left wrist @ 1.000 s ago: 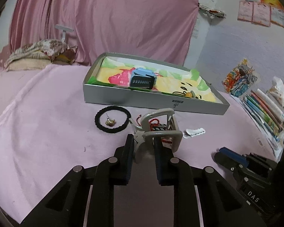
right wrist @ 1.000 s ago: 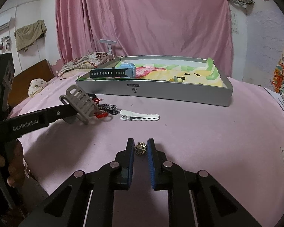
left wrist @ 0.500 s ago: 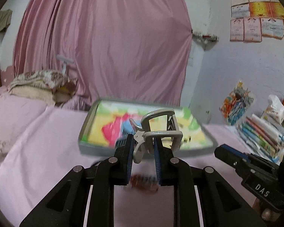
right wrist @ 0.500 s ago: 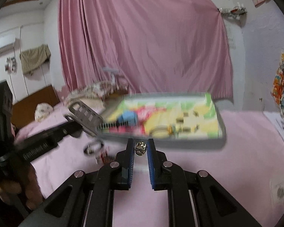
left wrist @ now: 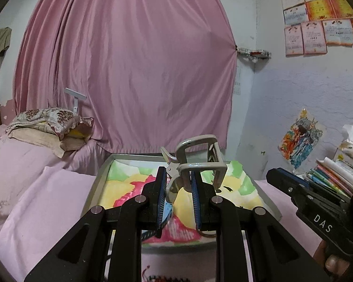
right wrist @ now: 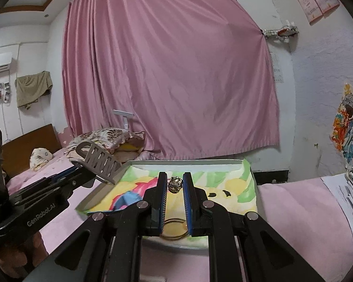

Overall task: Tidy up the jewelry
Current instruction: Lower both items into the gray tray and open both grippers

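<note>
My left gripper (left wrist: 176,176) is shut on a grey hair claw clip (left wrist: 200,159) and holds it in the air above the near part of the grey tray (left wrist: 98,183), which has a colourful lining. My right gripper (right wrist: 174,181) is shut on a small metallic charm (right wrist: 175,185) over the same tray (right wrist: 188,162). In the tray lie a blue watch (right wrist: 129,197) and gold bangles (right wrist: 174,231), both partly hidden by the fingers. In the right wrist view the left gripper and its clip (right wrist: 98,162) hang at the tray's left edge.
The tray rests on a bed with a pink sheet (left wrist: 47,199). A red beaded bracelet (left wrist: 162,278) lies on the sheet in front of the tray. Pillows (left wrist: 49,127) are stacked at the back left, books (left wrist: 334,174) at the right, and a pink curtain behind.
Both grippers rose off the pink sheet and moved forward over the tray. Each kept its hold, the left on the clip and the right on the charm.
</note>
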Motion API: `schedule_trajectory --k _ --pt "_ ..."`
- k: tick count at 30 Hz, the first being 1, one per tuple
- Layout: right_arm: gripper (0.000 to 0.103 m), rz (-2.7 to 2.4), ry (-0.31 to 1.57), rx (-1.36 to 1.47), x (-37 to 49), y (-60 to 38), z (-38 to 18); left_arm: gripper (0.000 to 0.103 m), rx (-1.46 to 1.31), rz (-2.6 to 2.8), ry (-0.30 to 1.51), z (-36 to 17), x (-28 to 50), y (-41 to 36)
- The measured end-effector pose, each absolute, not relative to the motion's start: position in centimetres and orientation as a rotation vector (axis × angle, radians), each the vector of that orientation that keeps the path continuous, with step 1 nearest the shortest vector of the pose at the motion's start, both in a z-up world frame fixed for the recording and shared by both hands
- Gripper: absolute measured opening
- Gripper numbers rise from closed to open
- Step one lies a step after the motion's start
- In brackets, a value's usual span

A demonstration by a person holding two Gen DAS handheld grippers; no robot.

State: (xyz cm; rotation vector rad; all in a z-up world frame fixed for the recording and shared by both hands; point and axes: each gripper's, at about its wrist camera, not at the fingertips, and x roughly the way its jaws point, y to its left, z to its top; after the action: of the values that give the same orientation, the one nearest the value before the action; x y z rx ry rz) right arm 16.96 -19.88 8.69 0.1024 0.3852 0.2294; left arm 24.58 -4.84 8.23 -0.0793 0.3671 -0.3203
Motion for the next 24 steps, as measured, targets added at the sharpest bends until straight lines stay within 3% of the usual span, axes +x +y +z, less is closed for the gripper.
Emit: schedule_trajectory --k 12,24 --pt "0.013 0.209 0.657 0.118 23.8 -22.1 4.7 0.017 0.037 -0.374 0.693 4.6 32.8 -9.0" --pt "0.013 0.216 0.904 0.103 25.8 -22.7 0.6 0.017 0.074 -0.384 0.93 0.3 35.6 -11.4"
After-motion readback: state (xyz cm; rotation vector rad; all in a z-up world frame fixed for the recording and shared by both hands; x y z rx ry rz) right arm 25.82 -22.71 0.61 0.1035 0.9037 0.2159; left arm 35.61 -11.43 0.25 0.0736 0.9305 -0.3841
